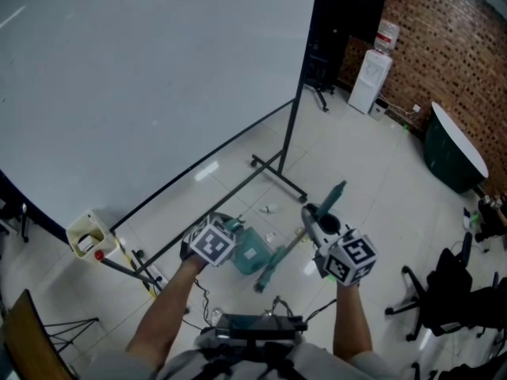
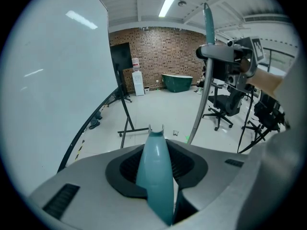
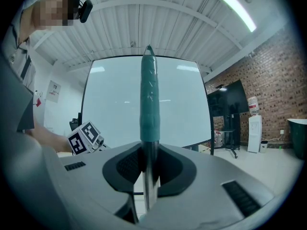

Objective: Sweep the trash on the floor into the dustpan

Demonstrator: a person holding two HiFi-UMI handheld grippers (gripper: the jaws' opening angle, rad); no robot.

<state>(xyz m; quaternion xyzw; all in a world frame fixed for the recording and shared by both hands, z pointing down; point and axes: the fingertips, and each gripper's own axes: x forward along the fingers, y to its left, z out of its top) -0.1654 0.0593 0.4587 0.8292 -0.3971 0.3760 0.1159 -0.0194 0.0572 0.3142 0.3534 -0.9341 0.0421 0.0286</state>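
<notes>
We find the left gripper (image 1: 226, 236) with its jaws drawn narrow on the teal handle (image 2: 154, 171) of the dustpan (image 1: 252, 253), which sits low in front of the person; we cannot tell whether it touches the floor (image 1: 372, 180). The right gripper (image 1: 317, 224) has its jaws clamped on the metal shaft of the broom (image 1: 287, 250), just below its teal grip (image 3: 149, 99). The broom slants down beside the dustpan. Small scraps of trash (image 1: 270, 210) lie on the floor just beyond the dustpan, near the whiteboard stand (image 1: 279, 172).

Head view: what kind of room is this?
Probably an office or lab workroom, not a home. A big whiteboard on a stand fills one side, black swivel chairs stand nearby, and a water dispenser sits by the brick wall.
</notes>
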